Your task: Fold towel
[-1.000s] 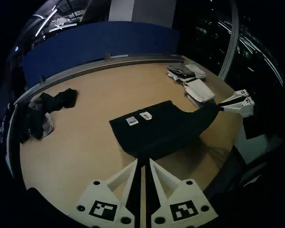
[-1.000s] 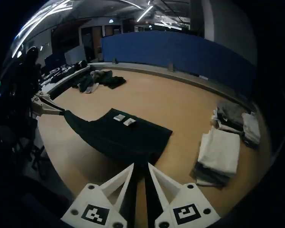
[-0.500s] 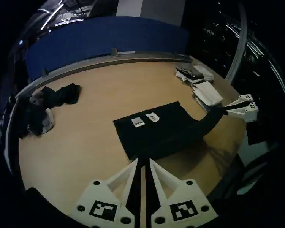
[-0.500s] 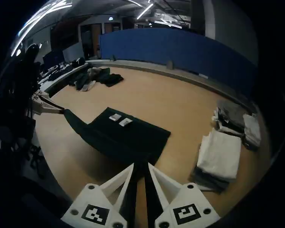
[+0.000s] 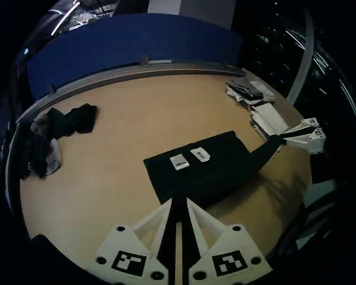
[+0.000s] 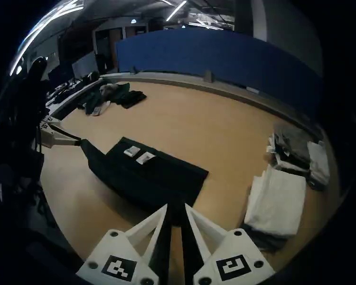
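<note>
dark towel [image 5: 211, 164], two corners lifted

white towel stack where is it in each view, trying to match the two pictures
Left gripper view: the white towel stack sits far right, near the table edge, right of the dark towel.
Right gripper view: the stack sits lower right, again right of the dark towel.
Shared landmark: the two white tags on the dark towel.

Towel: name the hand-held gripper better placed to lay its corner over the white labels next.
Left, probably. In the right gripper view the white labels lie at the end of the towel nearest the left hand-held gripper.
</note>
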{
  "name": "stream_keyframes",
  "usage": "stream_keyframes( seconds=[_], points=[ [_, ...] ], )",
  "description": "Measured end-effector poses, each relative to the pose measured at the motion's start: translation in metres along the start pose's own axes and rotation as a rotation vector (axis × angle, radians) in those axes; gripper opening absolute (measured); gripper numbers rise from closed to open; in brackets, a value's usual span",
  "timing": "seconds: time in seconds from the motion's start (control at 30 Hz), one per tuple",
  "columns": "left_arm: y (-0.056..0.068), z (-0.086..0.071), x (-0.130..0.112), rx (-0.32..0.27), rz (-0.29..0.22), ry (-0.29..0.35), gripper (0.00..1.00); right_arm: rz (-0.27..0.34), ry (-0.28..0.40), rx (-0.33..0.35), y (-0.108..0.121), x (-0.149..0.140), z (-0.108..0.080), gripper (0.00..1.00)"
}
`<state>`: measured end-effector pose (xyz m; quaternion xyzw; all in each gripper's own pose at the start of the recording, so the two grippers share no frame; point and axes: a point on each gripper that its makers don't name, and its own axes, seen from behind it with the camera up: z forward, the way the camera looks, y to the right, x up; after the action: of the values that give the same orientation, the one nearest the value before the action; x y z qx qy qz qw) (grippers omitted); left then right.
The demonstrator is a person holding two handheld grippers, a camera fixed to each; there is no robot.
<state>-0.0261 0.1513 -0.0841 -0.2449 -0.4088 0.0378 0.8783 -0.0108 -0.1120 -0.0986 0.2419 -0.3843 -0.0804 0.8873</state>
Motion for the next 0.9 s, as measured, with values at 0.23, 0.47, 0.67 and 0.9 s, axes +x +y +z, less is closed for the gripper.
stream_keyframes(
  seconds=[0.23,0.47,0.67,0.9],
  points=[
    [-0.013,0.026,0.009,0.014,0.018,-0.010,0.06,0.016,-0.020,-0.011,0.012,0.004,0.025,0.11],
    [-0.022,0.049,0.010,0.030,0.035,-0.023,0.06,0.042,-0.039,-0.021,0.023,0.003,0.051,0.11],
    [-0.029,0.062,0.004,0.043,0.042,-0.050,0.06,0.042,-0.056,-0.021,0.026,0.003,0.067,0.11],
    [-0.034,0.070,0.002,0.051,0.025,-0.064,0.06,0.038,-0.078,-0.022,0.032,-0.001,0.078,0.11]
  ],
)
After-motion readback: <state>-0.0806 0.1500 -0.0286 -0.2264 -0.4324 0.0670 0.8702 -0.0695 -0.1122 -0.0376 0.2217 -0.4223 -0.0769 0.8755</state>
